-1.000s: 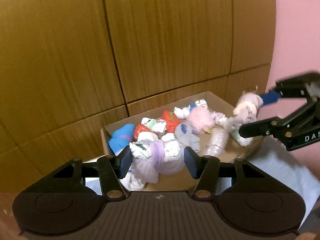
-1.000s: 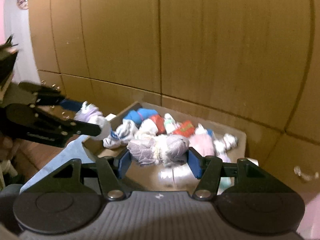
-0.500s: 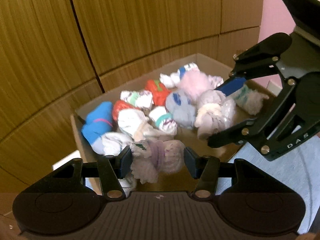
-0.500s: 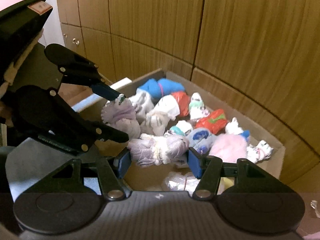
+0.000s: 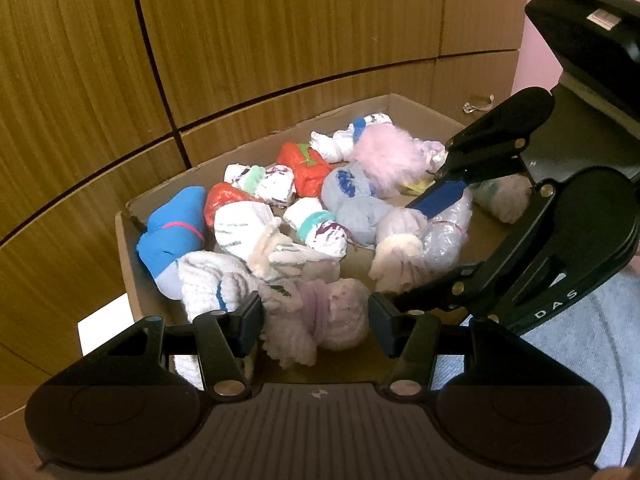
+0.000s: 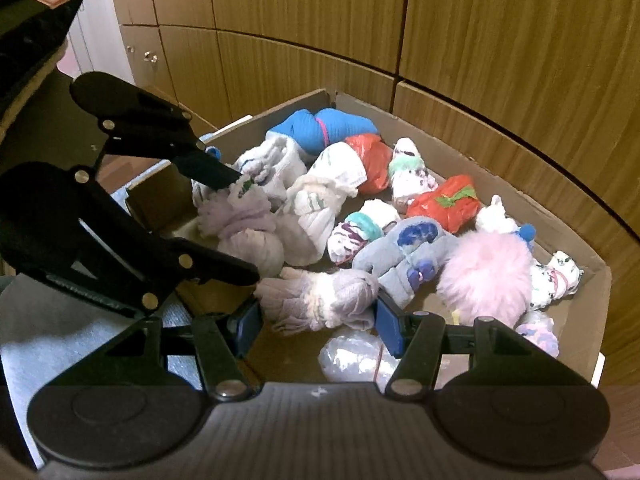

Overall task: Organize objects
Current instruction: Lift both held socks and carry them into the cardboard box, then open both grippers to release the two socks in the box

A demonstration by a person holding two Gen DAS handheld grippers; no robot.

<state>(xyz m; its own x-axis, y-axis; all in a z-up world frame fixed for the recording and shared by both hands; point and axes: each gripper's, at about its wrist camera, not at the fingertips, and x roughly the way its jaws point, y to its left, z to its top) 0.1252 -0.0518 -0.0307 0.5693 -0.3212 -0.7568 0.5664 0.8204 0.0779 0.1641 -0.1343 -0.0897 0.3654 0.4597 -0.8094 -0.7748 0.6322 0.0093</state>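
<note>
An open cardboard box [image 5: 129, 264] [image 6: 592, 300] holds several rolled sock bundles. My left gripper [image 5: 316, 320] is shut on a pale pink and lilac sock bundle [image 5: 320, 312], low over the box's near edge. My right gripper [image 6: 318, 316] is shut on a lilac-grey sock bundle with a cream band [image 6: 320, 300], just above the box floor at its near side. Each wrist view also shows the other gripper: the right gripper [image 5: 408, 248] with its bundle [image 5: 396, 240], and the left gripper [image 6: 240, 226] with its bundle [image 6: 240, 220]. The two grippers hang close together over the box.
In the box lie a blue bundle [image 5: 172, 232], red bundles [image 5: 304, 168], a fluffy pink one [image 6: 488, 272] and a clear plastic bag [image 6: 352, 356]. Wood-panelled cupboard doors [image 5: 280, 32] rise right behind the box. A pale blue cloth [image 5: 580, 344] lies in front of it.
Both grippers have come down and forward over the box with their bundles still held. They have drawn close together, and the box now fills more of each view.
</note>
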